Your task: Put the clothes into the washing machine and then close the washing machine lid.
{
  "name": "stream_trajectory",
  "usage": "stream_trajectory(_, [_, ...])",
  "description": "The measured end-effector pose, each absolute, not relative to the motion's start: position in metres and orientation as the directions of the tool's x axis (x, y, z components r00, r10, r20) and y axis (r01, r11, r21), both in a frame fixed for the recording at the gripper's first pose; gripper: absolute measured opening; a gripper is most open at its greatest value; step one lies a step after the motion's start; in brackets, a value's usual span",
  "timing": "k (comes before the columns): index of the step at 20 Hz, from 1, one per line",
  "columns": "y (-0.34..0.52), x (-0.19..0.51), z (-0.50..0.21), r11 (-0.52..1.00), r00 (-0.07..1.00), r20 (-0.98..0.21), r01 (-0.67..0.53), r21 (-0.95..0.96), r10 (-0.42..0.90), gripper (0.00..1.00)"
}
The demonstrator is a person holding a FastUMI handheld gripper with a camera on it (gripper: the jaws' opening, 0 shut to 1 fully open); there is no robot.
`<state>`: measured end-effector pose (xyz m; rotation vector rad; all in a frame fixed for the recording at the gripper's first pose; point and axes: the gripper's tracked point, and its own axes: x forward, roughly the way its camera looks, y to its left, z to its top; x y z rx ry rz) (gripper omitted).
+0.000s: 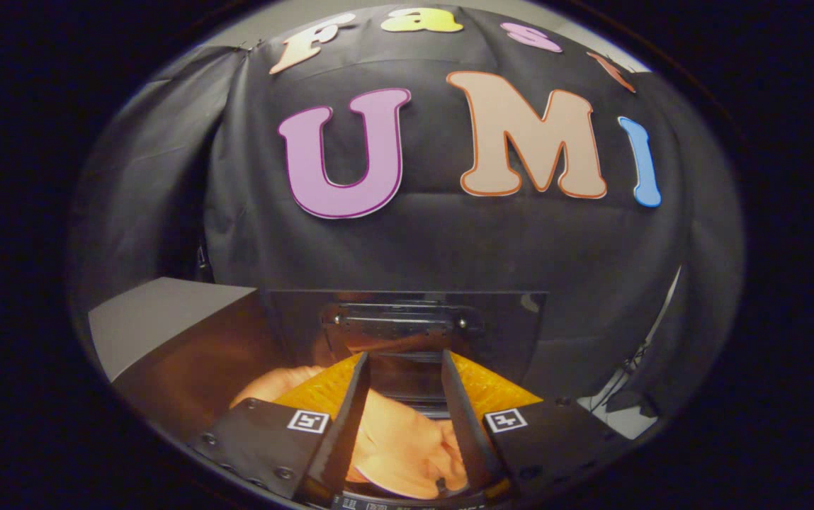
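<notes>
We hover over the washing machine (513, 393) with the jaws parted, gripper (405, 368) holding nothing, neither finger pressing on anything. The orange clothes (399, 446) lie bunched below and between the fingers, down in the drum, with no clear long axis. Straight ahead, beyond the fingertips, the lid (407, 326) stands raised, its wide edge running across our line of reach. Closing it looks like the step left.
</notes>
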<state>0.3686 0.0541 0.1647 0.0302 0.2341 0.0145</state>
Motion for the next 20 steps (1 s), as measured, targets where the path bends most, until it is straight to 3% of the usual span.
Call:
stream_trajectory(10, [0.069,0.41,0.178,0.999,0.976,-0.216,-0.031,0.014,0.033,0.85])
stream_trajectory(18, [0.086,0.484,0.196,1.0,0.987,-0.158,-0.002,0.021,0.006,0.85])
stream_trajectory(20, [0.087,0.495,0.193,1.0,0.986,-0.165,0.008,0.009,-0.006,0.99])
